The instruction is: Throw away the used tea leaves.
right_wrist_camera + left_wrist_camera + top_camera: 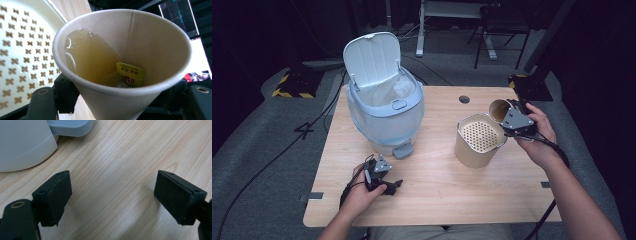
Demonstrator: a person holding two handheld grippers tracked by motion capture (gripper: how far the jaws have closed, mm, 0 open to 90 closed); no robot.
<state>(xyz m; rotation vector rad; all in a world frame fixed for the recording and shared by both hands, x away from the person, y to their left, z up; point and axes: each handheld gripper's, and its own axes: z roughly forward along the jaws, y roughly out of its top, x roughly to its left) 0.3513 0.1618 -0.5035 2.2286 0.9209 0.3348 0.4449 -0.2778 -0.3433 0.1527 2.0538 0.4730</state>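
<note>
right claw (507, 112) clamped on paper cup (120, 62) (tilted), left claw (112, 195) wide, empty

The left hand-held gripper (379, 172) sits low at seven o'clock, forearm entering from six, jaws spread wide with nothing between them. The right hand-held gripper (512, 117) is raised at three o'clock, forearm coming from five, jaws clamped on a paper cup (130, 57).
</note>
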